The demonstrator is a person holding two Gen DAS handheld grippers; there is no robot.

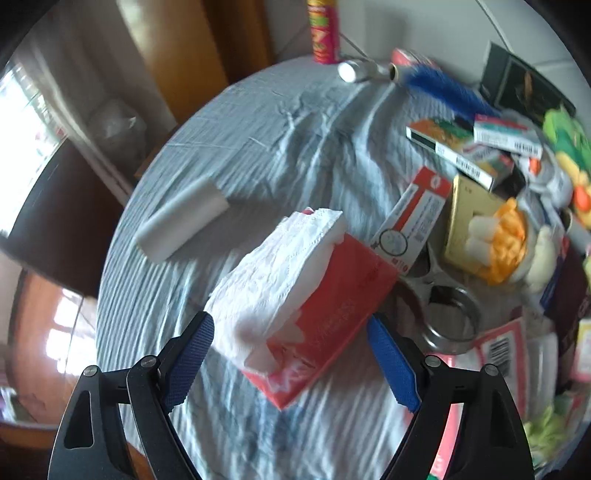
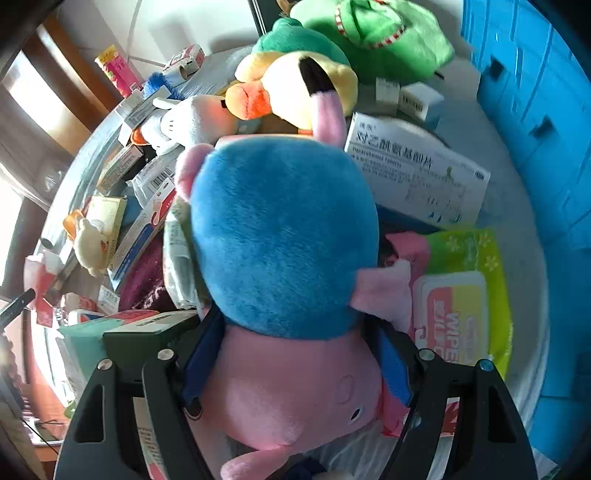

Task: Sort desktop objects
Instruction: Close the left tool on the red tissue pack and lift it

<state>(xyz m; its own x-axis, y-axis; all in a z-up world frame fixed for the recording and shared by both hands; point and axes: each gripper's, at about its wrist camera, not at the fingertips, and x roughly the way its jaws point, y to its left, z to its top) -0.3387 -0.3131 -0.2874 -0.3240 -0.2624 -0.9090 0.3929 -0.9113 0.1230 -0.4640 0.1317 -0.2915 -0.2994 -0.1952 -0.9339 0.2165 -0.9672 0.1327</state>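
Two views: left tongs (image 1: 291, 356) wide around tissue pack (image 1: 314, 306); right tongs (image 2: 295, 365) grip pig plush (image 2: 284, 288)

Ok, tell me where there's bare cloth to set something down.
Bare cloth runs from the white block up to the flashlight and snack tube. A smaller patch lies below the tissue pack, between the left fingers. Right of the pack it is crowded: boxes, a metal cup, toys.

The left claw (image 1: 290, 363) hangs open around a red tissue pack (image 1: 314, 295) on the cloth-covered bench (image 1: 258, 140).
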